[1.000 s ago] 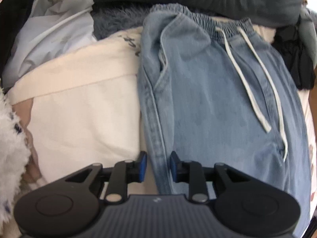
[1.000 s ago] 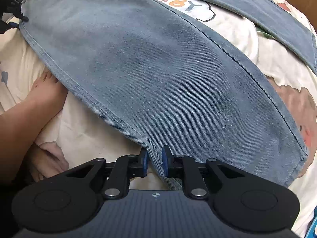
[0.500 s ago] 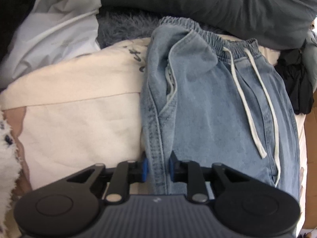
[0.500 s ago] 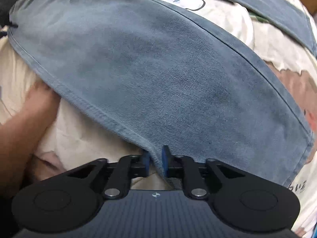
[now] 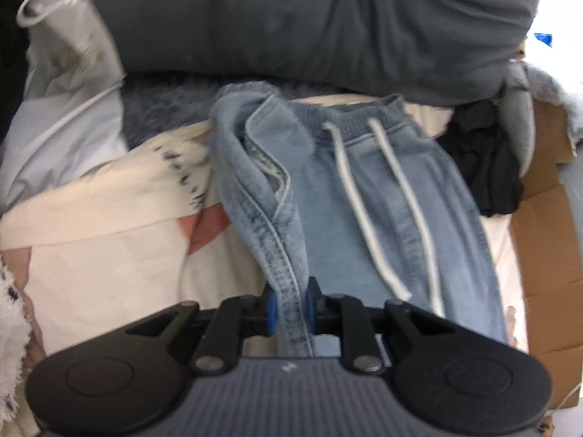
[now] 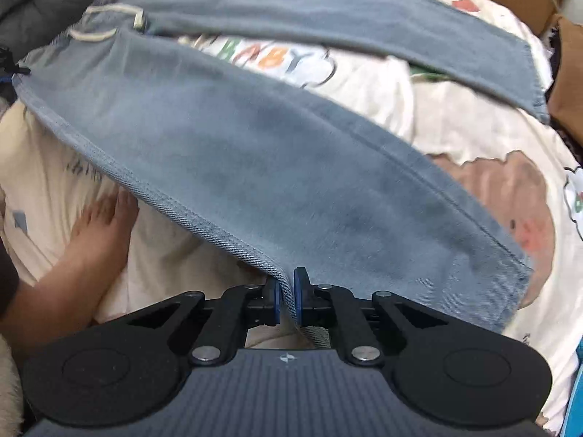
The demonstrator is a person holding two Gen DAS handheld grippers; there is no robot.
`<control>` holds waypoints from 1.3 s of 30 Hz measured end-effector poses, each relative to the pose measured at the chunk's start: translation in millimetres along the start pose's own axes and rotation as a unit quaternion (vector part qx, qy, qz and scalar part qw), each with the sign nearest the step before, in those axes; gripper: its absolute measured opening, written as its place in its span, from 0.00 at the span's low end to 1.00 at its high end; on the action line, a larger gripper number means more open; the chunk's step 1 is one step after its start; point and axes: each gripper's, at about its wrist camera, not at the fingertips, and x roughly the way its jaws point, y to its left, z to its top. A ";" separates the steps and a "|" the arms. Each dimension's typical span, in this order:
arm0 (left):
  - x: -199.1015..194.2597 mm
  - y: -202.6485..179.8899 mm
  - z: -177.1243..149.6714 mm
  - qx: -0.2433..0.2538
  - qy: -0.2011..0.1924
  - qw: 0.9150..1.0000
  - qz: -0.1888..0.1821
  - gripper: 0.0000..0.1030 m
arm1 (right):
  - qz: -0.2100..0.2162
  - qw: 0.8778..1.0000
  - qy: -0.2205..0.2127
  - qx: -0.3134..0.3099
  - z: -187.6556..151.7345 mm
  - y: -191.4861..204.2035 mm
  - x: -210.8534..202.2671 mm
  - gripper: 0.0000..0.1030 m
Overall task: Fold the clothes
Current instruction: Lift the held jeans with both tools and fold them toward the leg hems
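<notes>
Left wrist view shows the left hand-held gripper (image 5: 290, 307) with its 2 blue-padded fingers closed on the stitched side seam of the light blue jeans (image 5: 368, 196). The seam runs up from between the pads toward the elastic waistband (image 5: 349, 116), which lies near the far edge of the bed, just under a dark grey pillow (image 5: 291, 25). 2 white drawstrings (image 5: 375, 215) trail down the front of the jeans. A cream printed bedsheet (image 5: 109, 255) carries the garment; a black cloth (image 5: 488, 167) and brown cardboard (image 5: 539, 255) sit at the bed's right edge, and a white bag (image 5: 69, 58) at the far left corner.

Right wrist view shows the right hand-held gripper (image 6: 287, 304) pinched nearly shut on the outer seam of 1 jeans leg (image 6: 277, 167), partway along that leg. The other leg (image 6: 328, 25) lies apart, farther across the sheet, with the printed word "BABY" (image 6: 269, 56) showing between them. A bare foot (image 6: 105, 218) rests on the sheet beside the left edge of the held leg.
</notes>
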 end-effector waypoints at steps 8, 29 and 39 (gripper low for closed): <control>-17.0 -46.3 14.1 0.033 -0.019 0.999 -0.033 0.15 | -0.014 0.998 -0.049 0.029 21.9 -11.3 -37.4 0.05; -30.6 -121.4 39.3 0.081 -0.026 0.995 -0.049 0.12 | -0.029 0.990 -0.110 0.079 105.3 -49.3 -89.1 0.04; -36.9 -126.6 34.7 0.061 -0.029 0.997 -0.027 0.10 | -0.006 0.988 -0.123 0.090 111.2 -65.2 -89.5 0.04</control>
